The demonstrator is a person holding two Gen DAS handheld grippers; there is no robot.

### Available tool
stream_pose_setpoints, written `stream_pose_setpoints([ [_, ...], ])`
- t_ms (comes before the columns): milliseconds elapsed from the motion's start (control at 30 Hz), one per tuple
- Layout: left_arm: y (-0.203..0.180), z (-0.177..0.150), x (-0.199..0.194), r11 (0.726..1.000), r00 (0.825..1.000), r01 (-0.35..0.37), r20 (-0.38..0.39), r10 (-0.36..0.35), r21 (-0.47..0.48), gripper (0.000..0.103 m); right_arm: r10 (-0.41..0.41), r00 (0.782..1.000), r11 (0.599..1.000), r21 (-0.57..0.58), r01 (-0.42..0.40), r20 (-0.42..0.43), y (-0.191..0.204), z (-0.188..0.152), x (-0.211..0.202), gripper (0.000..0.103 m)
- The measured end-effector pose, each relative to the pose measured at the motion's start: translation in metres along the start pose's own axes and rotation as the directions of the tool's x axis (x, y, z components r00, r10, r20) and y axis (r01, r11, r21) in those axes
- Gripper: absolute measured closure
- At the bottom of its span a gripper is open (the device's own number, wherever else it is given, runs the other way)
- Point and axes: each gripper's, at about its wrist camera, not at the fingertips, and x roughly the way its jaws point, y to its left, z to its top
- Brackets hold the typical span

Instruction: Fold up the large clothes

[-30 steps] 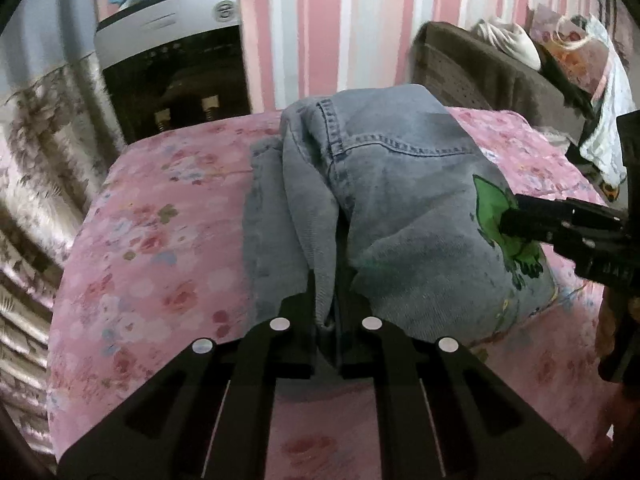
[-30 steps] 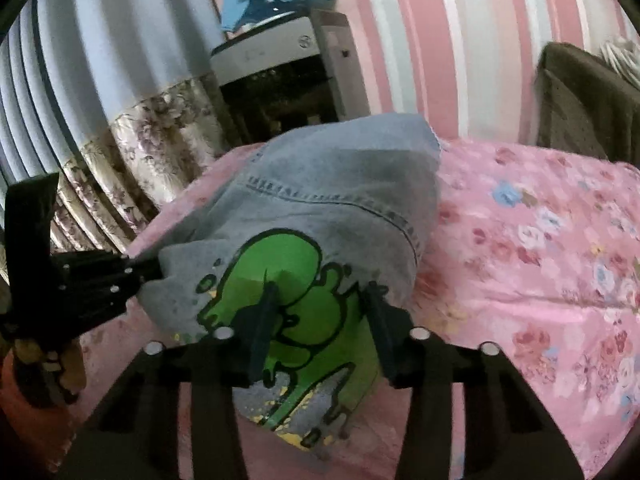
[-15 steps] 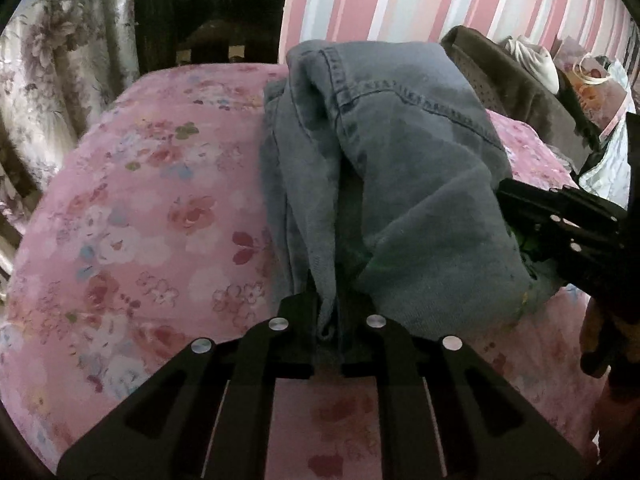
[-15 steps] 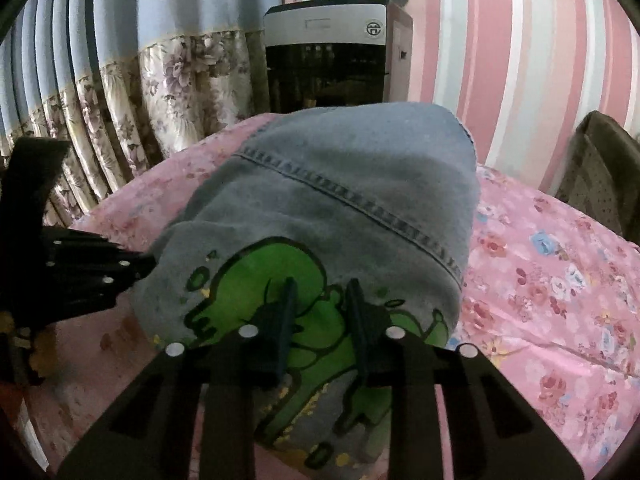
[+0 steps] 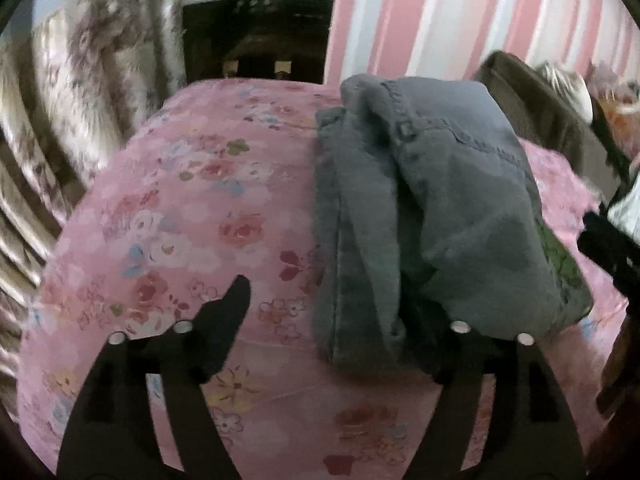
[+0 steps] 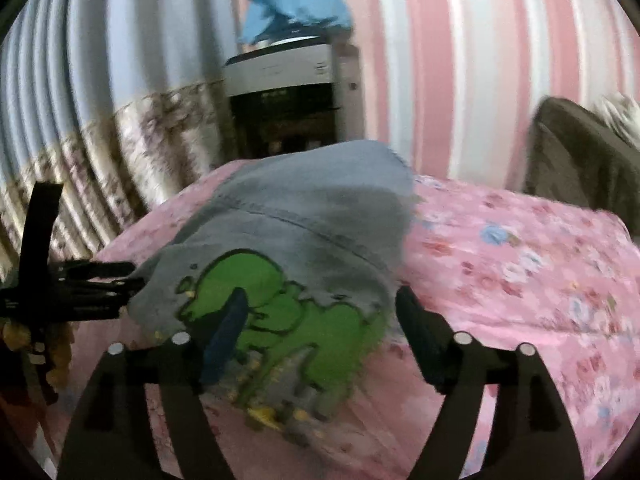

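Folded grey-blue jeans [image 5: 440, 200] lie on the pink floral bed cover [image 5: 180, 200]. My left gripper [image 5: 332, 312] is at their near edge, and its jaws are opening. One finger stands over bare cover; the other is partly hidden behind the denim fold, with loose cloth between them. In the right wrist view the jeans [image 6: 304, 216] show a green cartoon print [image 6: 280, 300]. My right gripper [image 6: 320, 320] straddles that print, its jaws opening and its pads clear of the cloth. Each gripper shows in the other's view: the right gripper [image 5: 608, 248] and the left gripper [image 6: 80, 288].
A black and white appliance [image 5: 256, 20] stands past the bed's far end, with a blue cloth [image 6: 296, 4] on top. A floral curtain [image 5: 80, 100] hangs on the left. A brown chair [image 5: 552, 128] with laundry stands on the right.
Both grippers have gone from shut on the denim to wide apart and have let the jeans go. The folded jeans now rest on the bed cover.
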Motion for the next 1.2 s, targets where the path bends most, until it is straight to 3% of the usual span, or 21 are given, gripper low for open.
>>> stream_pose_setpoints([
  [133, -0.001, 0.003, 0.011, 1.000, 1.000, 0.002, -0.020, -0.001, 0.015, 0.020, 0.011, 0.999, 0.994, 0.109, -0.006, -0.049, -0.022, -0.011, 0.010, 0.025],
  [233, 0.000, 0.003, 0.017, 0.999, 1.000, 0.002, -0.021, -0.001, 0.039, 0.014, 0.078, 0.995, 0.974, 0.218, -0.061, -0.068, -0.032, -0.020, 0.020, 0.024],
  [433, 0.005, -0.001, 0.028, 0.997, 0.998, 0.061, -0.033, -0.060, 0.041, 0.014, 0.193, 0.977, 0.929, 0.338, -0.152, -0.089, -0.041, -0.030, 0.040, 0.024],
  [500, 0.007, -0.001, 0.029, 0.995, 0.994, 0.100, -0.045, -0.099, 0.014, 0.021, 0.206, 0.974, 0.928, 0.335, -0.163, -0.094, -0.037, -0.030, 0.043, 0.024],
  [567, 0.001, -0.003, 0.027, 0.990, 0.990, 0.138, -0.042, -0.137, 0.034, 0.044, 0.195, 0.976, 0.945, 0.285, -0.160, -0.097, -0.028, -0.028, 0.045, 0.026],
  [667, -0.016, -0.006, 0.024, 0.982, 0.990, 0.142, -0.031, -0.139, 0.123, 0.073, 0.164, 0.981, 0.966, 0.221, -0.137, -0.107, -0.017, -0.026, 0.047, 0.029],
  [833, -0.031, -0.009, 0.019, 0.975, 0.995, 0.103, -0.012, -0.103, 0.196, 0.084, 0.144, 0.983, 0.980, 0.152, -0.127, -0.112, -0.009, -0.025, 0.044, 0.035],
  [967, -0.052, -0.013, 0.014, 0.958, 0.999, 0.005, 0.037, -0.016, 0.287, 0.097, 0.143, 0.985, 0.987, 0.085, -0.135, -0.093, -0.005, -0.023, 0.039, 0.046],
  [1200, -0.074, -0.011, 0.005, 0.944, 0.993, -0.074, 0.106, 0.042, 0.320, 0.099, 0.078, 0.997, 0.985, -0.153, -0.080, -0.020, 0.005, -0.013, 0.022, 0.056],
])
